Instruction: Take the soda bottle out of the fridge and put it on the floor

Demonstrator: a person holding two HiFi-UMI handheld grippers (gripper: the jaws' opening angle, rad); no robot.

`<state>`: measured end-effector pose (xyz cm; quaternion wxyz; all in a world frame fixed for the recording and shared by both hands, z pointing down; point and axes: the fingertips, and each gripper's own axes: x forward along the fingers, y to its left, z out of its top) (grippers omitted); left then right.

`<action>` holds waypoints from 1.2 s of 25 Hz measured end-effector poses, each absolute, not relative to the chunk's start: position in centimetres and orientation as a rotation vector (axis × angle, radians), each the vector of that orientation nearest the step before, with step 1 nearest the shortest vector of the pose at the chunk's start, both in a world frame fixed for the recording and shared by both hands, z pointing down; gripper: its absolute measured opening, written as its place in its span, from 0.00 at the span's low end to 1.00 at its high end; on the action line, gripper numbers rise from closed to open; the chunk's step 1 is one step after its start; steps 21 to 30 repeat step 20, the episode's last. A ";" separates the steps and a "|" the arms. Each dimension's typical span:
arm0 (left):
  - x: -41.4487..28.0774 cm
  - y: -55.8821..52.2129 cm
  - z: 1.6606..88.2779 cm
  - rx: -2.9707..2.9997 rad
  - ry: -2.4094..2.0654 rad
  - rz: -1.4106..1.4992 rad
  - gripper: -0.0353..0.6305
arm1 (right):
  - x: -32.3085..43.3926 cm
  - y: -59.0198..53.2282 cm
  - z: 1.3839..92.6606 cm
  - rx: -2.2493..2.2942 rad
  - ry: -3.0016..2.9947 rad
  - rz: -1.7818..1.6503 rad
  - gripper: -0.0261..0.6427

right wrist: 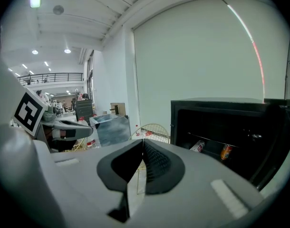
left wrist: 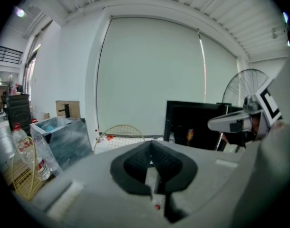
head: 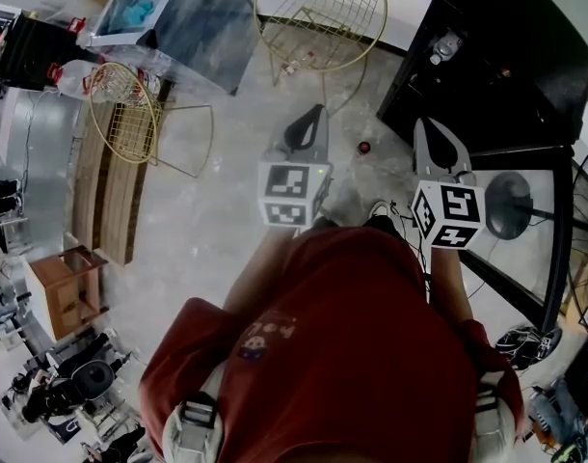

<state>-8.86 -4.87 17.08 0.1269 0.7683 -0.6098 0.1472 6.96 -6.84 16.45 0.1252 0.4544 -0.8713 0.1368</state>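
The black fridge point(right wrist: 230, 127) stands open, and an orange soda bottle point(right wrist: 226, 152) sits on its shelf beside a pale bottle lying down point(right wrist: 198, 146). The left gripper view shows the same fridge point(left wrist: 192, 122) and the orange bottle point(left wrist: 189, 136). In the head view the fridge point(head: 506, 56) is at the upper right. My left gripper point(head: 318, 112) and right gripper point(head: 424, 123) are held side by side over the floor, short of the fridge. Both are shut with nothing between the jaws, as the left gripper point(left wrist: 150, 145) and right gripper point(right wrist: 143, 142) each show in their own view.
Gold wire chairs point(head: 318, 13) point(head: 130, 114) and a grey marbled box point(head: 178, 17) stand on the floor ahead and to the left. A small red object point(head: 364, 147) lies on the floor. A fan point(head: 511, 205) stands at the right, a wooden stool point(head: 67, 287) at the left.
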 end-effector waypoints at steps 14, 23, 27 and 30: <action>-7.7 -4.0 15.5 2.311 -1.778 0.342 0.05 | 7.4 -5.9 15.9 1.325 -2.552 0.375 0.04; -7.5 -2.9 15.0 2.332 -1.789 0.319 0.05 | 7.6 -5.0 16.0 1.320 -2.549 0.376 0.04; -7.5 -2.9 15.0 2.332 -1.789 0.319 0.05 | 7.6 -5.0 16.0 1.320 -2.549 0.376 0.04; -7.5 -2.9 15.0 2.332 -1.789 0.319 0.05 | 7.6 -5.0 16.0 1.320 -2.549 0.376 0.04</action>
